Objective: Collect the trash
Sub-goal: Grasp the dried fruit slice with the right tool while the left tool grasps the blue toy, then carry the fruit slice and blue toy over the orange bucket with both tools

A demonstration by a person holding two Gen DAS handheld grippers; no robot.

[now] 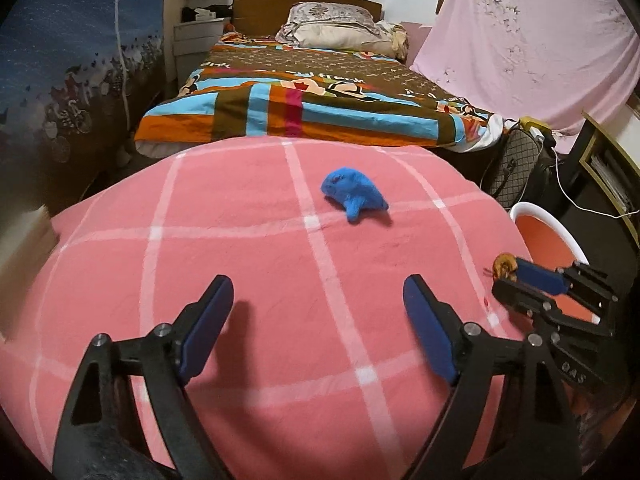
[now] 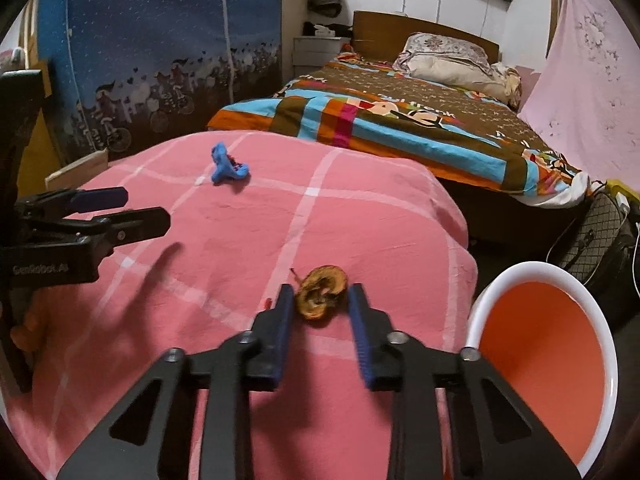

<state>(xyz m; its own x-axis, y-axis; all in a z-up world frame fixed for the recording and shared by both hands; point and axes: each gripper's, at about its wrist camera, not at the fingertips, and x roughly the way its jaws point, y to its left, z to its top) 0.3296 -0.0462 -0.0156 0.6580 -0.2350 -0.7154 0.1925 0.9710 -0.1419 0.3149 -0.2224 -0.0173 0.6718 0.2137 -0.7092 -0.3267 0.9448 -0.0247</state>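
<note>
**Two scraps on the pink cloth, one bin beside it**

We are seeing one pink checked cloth (image 1: 240, 280) covering the surface. One orange bin (image 2: 540, 360) with a white rim is standing just off its right edge. Our left gripper (image 1: 318, 296) is hovering released. Our right gripper (image 2: 322, 294) is bracketing one brown peel (image 2: 320, 292), not visibly clenched. One blue scrap (image 1: 352, 194) is lying farther away.

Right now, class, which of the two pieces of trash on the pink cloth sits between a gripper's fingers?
The brown shrivelled scrap, between the right gripper fingers beside the bin. The blue crumpled piece lies farther off, alone.
</note>
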